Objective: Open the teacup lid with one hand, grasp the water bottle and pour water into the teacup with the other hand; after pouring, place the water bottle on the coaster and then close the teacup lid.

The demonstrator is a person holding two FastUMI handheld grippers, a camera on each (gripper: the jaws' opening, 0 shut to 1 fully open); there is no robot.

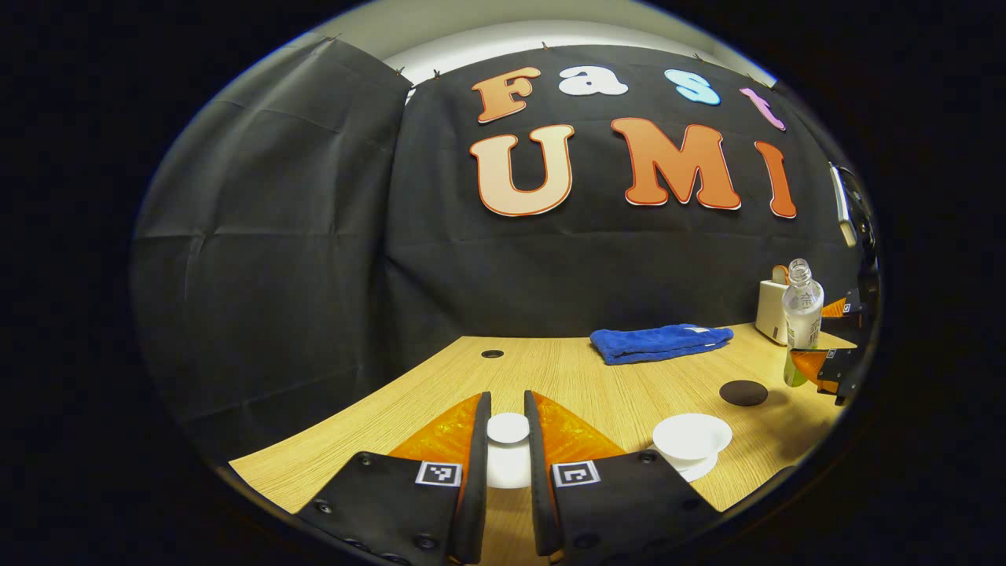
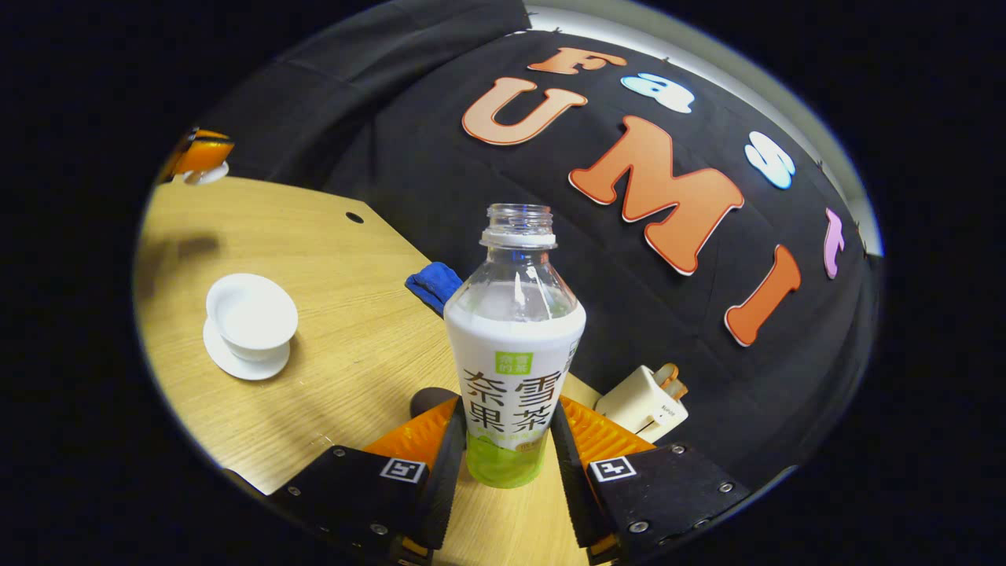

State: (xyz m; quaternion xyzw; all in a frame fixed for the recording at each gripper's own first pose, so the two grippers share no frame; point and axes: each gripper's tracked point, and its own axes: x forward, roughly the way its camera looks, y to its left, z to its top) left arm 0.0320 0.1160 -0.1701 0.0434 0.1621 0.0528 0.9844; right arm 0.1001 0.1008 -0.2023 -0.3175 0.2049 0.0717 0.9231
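Observation:
My left gripper is shut on the white teacup lid, held just above the wooden table. To its right the open white teacup sits on its saucer, and the dark round coaster lies beyond. My right gripper is shut on the uncapped water bottle, which stands upright with a little pale green liquid at its base. In the right gripper view the teacup is at left, and the left gripper holds the lid far left. The coaster peeks out behind a finger.
A folded blue towel lies at the back of the table, also seen as the towel past the bottle. A small white toaster-like box stands near the back right corner. A cable hole marks the tabletop.

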